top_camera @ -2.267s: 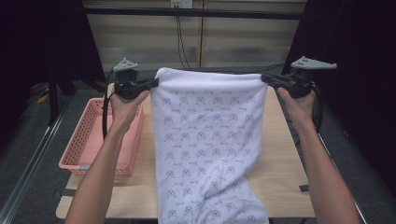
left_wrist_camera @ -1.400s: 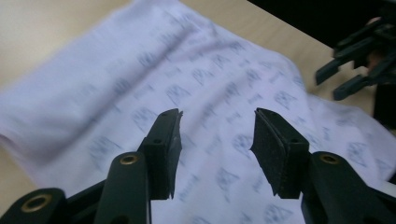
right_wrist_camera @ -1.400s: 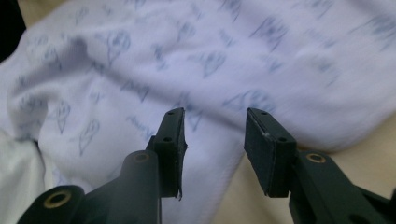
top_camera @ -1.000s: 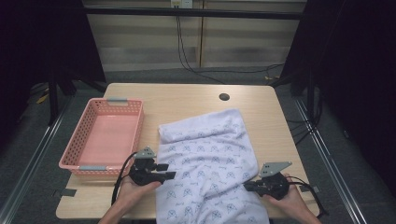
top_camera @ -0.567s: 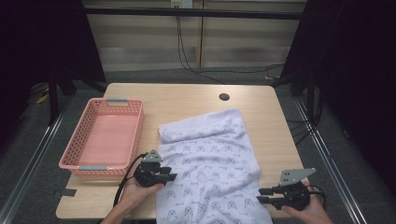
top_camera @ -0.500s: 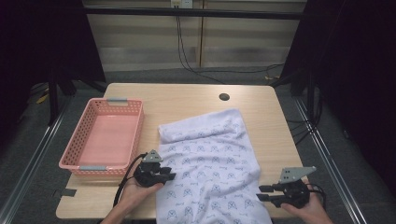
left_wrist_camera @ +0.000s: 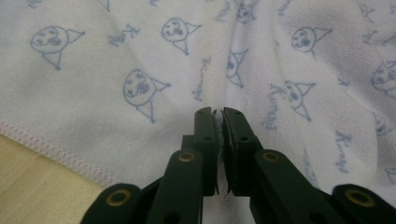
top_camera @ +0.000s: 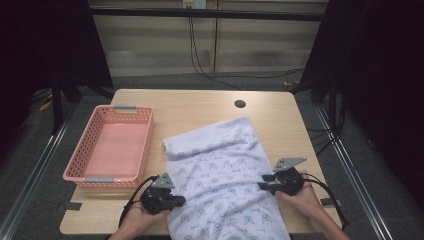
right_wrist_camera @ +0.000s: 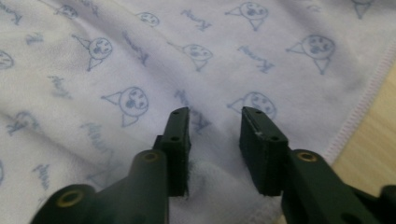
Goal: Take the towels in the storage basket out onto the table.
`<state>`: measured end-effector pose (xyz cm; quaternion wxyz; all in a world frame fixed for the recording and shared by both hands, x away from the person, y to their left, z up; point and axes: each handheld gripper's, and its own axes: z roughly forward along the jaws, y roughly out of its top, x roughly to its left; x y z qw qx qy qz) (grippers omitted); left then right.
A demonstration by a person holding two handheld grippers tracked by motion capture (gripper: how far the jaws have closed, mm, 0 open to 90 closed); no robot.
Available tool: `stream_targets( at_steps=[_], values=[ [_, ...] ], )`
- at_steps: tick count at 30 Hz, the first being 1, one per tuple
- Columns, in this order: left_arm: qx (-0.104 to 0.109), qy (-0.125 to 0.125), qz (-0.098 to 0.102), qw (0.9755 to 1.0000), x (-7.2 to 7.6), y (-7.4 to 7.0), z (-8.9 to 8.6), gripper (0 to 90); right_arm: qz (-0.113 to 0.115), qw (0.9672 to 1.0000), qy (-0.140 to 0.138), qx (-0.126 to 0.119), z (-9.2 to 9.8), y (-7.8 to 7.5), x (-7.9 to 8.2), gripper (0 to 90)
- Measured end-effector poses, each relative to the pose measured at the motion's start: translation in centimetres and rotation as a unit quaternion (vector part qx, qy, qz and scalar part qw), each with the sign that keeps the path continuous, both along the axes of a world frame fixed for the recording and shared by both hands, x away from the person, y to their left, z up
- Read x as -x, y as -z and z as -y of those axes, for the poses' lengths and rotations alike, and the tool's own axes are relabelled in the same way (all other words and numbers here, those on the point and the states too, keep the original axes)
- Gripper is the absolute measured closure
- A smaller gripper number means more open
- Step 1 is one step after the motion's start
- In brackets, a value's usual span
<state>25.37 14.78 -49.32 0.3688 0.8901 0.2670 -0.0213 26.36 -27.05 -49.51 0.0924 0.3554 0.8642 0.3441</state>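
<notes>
Cloth (top_camera: pixel 225 175), white with a pale blue print of little faces, lies spread across the lower middle of the high view, its near end running off the bottom edge of the counter (top_camera: pixel 200 107) and its far end reaching toward the centre of the frame. At the lower left of that view the left gripper (top_camera: pixel 176 200) sits at the cloth's left border, held by a hand that enters from the bottom edge; in the left gripper view its jaws have come together on a small pinch of the fabric (left_wrist_camera: pixel 140 60), a sliver of white showing between the two black tips, with the stitched hem and bare wood at the lower left of that frame. At the lower right of the high view the right gripper (top_camera: pixel 265 181) rests on the cloth's right border; in the right gripper view its jaws have just been closing and stand partly apart, pressed down on the fabric (right_wrist_camera: pixel 140 51) with a raised fold bunched between them, the pads not yet meeting on it, and the hem and wood run down the right edge. Farther up, at the left of the high view, a pink basket (top_camera: pixel 80 172) stands on the counter, just beside the cloth and apart from it. Beyond, near the counter's far edge, is a small dark round hole (top_camera: pixel 240 104).
</notes>
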Motion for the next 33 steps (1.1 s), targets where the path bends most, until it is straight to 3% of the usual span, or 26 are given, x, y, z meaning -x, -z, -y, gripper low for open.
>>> stream_targets(
  at_steps=[2,8,10,12,13,17,18,22,23,25,26,27,30,33],
  values=[
    [0.002,0.0,-0.005,1.0,-0.2,0.0,0.0,81.2,-0.008,1.0,0.0,0.001,0.7,-0.1,0.7,86.1],
    [0.014,0.005,-0.004,0.9999,-0.9,0.2,1.2,75.7,-0.041,0.9991,-0.005,-0.006,2.9,-0.4,4.8,88.0],
    [0.003,0.014,0.006,0.9999,-1.0,0.1,2.0,80.9,-0.052,0.9986,-0.011,-0.004,3.2,-0.6,6.1,88.0],
    [0.001,0.031,-0.008,0.9995,-1.0,0.1,2.3,87.8,-0.069,0.9974,-0.019,-0.008,3.3,-0.7,7.0,87.9],
    [0.008,0.039,-0.019,0.999,-0.8,0.1,2.3,88.5,-0.073,0.997,-0.025,-0.006,3.2,-0.8,7.2,87.9],
    [0.002,0.061,-0.032,0.9976,1.2,0.0,1.4,89.1,-0.094,0.9942,-0.052,0.0,2.6,-1.0,8.0,87.4],
    [0.009,0.062,-0.032,0.9975,1.8,0.0,1.2,89.1,-0.092,0.9942,-0.056,0.004,2.5,-1.1,8.1,86.6],
    [-0.007,0.069,-0.038,0.9969,2.8,-0.2,0.4,88.6,-0.081,0.9954,-0.051,-0.007,2.2,-0.9,7.8,77.0],
    [0.0,0.071,-0.049,0.9963,2.8,-0.2,0.4,88.1,-0.085,0.9953,-0.047,-0.011,2.1,-0.9,7.7,72.7],
    [-0.005,0.089,-0.061,0.9941,2.6,-0.4,0.4,85.8,-0.073,0.9964,-0.04,-0.015,2.0,-1.1,7.5,65.0],
    [-0.013,0.093,-0.052,0.9943,2.5,-0.7,0.3,82.9,-0.06,0.9972,-0.039,-0.021,2.0,-1.2,7.3,62.4],
    [-0.016,0.082,-0.046,0.9955,2.3,-0.8,0.2,78.0,-0.049,0.998,-0.029,-0.028,2.1,-1.4,7.1,59.8],
    [0.015,0.052,-0.037,0.9978,0.9,-1.0,0.1,67.2,-0.011,0.999,0.001,-0.044,2.5,-2.1,5.8,59.2],
    [0.031,0.009,-0.012,0.9994,-1.3,-1.2,0.8,57.7,-0.001,0.9985,0.024,-0.05,2.6,-2.0,3.4,57.3]
  ],
)
